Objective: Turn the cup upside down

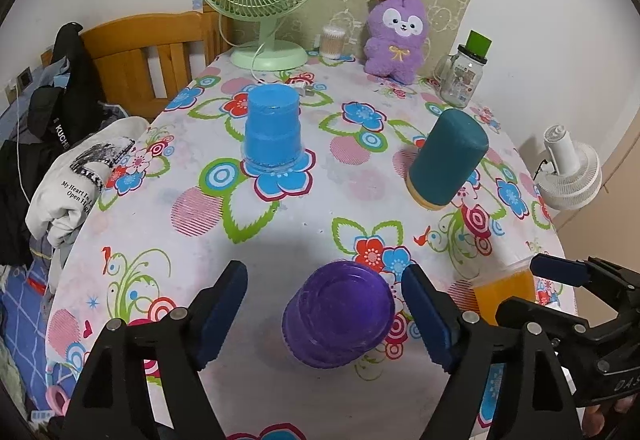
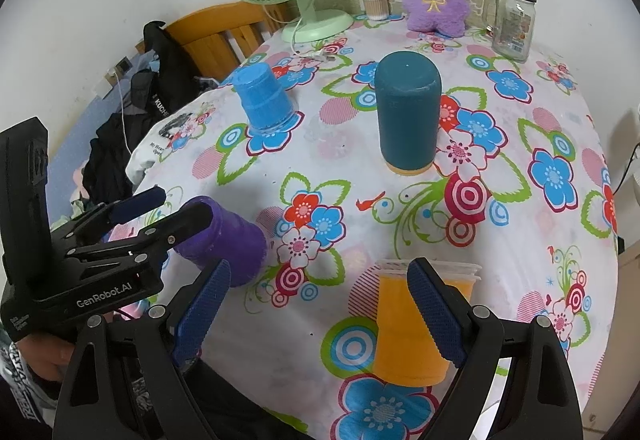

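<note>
Left jaws: spread wide in the left wrist view, left gripper (image 1: 324, 314) straddling the purple cup (image 1: 338, 314) without touching it

Purple cup, left view: already mouth down on the tablecloth (image 1: 280, 232), base facing up between the pads

Other cups, left view: blue cup (image 1: 274, 129) and teal cup (image 1: 448, 155) also inverted further back; orange cup (image 1: 504, 294) half hidden behind the right gripper (image 1: 568, 280)

Right jaws: parted in the right wrist view, right gripper (image 2: 320, 316) with one pad in front of the orange cup (image 2: 416, 324), the other well to its left; nothing held

Orange cup, right view: upright, rim up, still to be turned, near the table's front edge

Left gripper, right view: close beside at the left, over the purple cup (image 2: 232, 240)

Risk, off-centre grasp: cup sits toward one pad, so closing may shove or tip it rather than clamp it

Risk, thin wall: looks like soft plastic, a hard squeeze could buckle it and let it slip mid-turn

Risk, crowding: swinging the wrist over could knock the left gripper or the purple cup

Risk, edge: a fumble here may send the cup off the table
</note>
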{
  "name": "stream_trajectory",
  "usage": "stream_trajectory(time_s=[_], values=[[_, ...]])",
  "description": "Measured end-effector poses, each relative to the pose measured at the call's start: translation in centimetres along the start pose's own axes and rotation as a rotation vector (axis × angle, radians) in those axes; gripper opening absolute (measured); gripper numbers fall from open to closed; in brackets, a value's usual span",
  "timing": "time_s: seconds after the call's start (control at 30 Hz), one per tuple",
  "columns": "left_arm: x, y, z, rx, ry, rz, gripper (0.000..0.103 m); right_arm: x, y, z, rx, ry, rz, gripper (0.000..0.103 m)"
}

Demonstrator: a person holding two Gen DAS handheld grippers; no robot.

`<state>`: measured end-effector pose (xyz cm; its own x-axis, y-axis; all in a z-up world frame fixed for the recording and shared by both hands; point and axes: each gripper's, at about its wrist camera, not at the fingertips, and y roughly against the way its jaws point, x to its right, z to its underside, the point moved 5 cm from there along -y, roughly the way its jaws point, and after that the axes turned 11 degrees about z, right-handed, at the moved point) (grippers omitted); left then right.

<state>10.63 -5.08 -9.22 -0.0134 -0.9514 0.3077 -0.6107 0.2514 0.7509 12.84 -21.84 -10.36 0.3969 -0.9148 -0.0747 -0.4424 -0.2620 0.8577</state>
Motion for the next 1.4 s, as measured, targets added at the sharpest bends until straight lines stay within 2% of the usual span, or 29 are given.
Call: stream_trajectory(time_s=[0.13, 0.73, 0.9, 1.17, 1.4], values=[[-0.1, 0.1, 0.1, -0.002, -0.002, -0.001, 0.081, -0.1, 0.0, 0.0, 0.002, 0.001, -0.001, 0.092], [-0.1, 2.3, -0.3, 0.059, -0.027, -0.001, 0.094, -0.8, 1.1, -0.1, 0.042, -0.011, 0.007, 0.092], [0.3, 3.8, -0.7, 0.11, -0.048, 0.004, 0.102, -1.4, 2.3, -0.3, 0.084, 0.008, 0.015, 0.092], [0.9, 5.6, -1.4, 0.162, -0.074, 0.016, 0.103, -2.0, 4.3, -0.7, 0.145, 0.015, 0.037, 0.092], [1.3, 7.3, -1.7, 0.206, -0.086, 0.017, 0.103, -2.0, 6.3, -1.0, 0.211, 0.008, 0.092, 0.094]])
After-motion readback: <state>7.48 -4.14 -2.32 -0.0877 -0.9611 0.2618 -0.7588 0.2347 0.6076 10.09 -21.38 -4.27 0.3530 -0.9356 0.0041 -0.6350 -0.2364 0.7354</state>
